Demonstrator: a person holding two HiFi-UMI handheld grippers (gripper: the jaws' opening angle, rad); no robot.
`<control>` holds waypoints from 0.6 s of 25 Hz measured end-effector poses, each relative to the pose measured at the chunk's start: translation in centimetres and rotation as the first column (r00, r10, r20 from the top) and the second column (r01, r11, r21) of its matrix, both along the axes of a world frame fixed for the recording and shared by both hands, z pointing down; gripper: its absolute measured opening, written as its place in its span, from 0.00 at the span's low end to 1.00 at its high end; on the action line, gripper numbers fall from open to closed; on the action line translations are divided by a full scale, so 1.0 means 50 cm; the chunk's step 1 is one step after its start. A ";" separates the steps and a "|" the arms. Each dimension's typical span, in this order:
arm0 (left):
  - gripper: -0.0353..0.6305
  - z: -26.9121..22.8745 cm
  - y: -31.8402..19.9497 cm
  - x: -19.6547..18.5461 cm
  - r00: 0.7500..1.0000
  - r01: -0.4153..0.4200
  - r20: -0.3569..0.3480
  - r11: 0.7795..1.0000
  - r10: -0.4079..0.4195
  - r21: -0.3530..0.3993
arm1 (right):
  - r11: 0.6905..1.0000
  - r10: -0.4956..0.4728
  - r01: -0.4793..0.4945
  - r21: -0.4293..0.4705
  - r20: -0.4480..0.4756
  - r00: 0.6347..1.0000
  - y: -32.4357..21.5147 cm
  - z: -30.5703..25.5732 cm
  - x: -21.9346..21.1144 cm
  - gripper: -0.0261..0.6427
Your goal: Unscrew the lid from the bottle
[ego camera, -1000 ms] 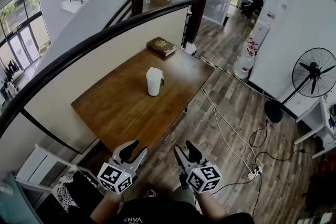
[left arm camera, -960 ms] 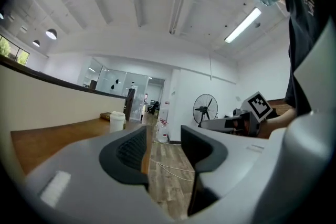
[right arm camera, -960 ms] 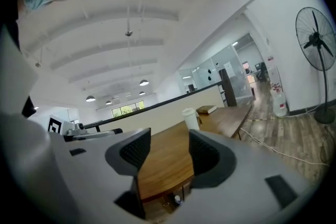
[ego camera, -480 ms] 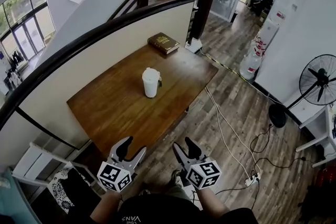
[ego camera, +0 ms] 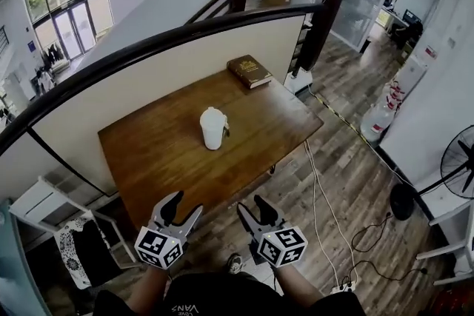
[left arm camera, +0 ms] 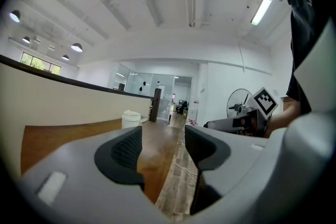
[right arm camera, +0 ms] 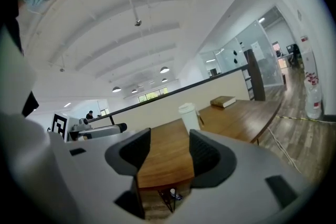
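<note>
Head view showed the white bottle (ego camera: 213,128) standing upright near the middle of the wooden worktop (ego camera: 159,159), with its lid (ego camera: 212,114) seated on top. A brown book (ego camera: 249,71) lay flat beyond the bottle, near the far corner.

Both grippers were on the person's side of the bottle, well apart from it, by the near edge of the worktop.

- The left gripper (ego camera: 184,205) pointed towards the bottle. Its jaws had just been opening and stood apart, with nothing between them.
- The right gripper (ego camera: 250,203), just beside the left one, also pointed towards the bottle. Its jaws stood apart, with nothing between them.

Left gripper view placed the bottle ahead, slightly left of the jaw gap. Right gripper view placed the bottle ahead, slightly right of the jaw gap, with the book behind it.
</note>
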State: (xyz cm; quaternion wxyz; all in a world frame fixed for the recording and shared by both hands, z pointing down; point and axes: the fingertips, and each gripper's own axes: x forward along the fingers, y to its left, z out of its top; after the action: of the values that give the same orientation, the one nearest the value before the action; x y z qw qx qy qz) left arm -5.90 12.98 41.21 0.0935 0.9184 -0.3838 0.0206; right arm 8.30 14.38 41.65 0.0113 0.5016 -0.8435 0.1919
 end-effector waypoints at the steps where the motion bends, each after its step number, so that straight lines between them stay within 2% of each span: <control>1: 0.42 0.001 -0.003 0.004 1.000 0.026 -0.001 1.000 -0.026 0.000 | 1.000 -0.018 0.018 0.001 0.000 1.000 -0.008 0.000 0.008 0.33; 6: 0.42 0.015 -0.007 0.020 0.992 0.127 0.002 0.992 -0.127 -0.010 | 0.995 -0.097 0.097 0.010 -0.005 0.995 -0.042 -0.001 0.032 0.33; 15: 0.42 0.007 -0.070 0.015 0.981 0.192 0.010 0.981 -0.192 -0.013 | 0.989 -0.145 0.145 -0.006 0.002 0.989 -0.129 0.002 0.037 0.33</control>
State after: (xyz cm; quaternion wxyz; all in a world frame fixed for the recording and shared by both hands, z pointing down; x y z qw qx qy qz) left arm -5.15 9.49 41.53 0.0995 0.8763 -0.4710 0.0180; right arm 10.13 7.93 41.77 0.0259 0.4386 -0.8772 0.1937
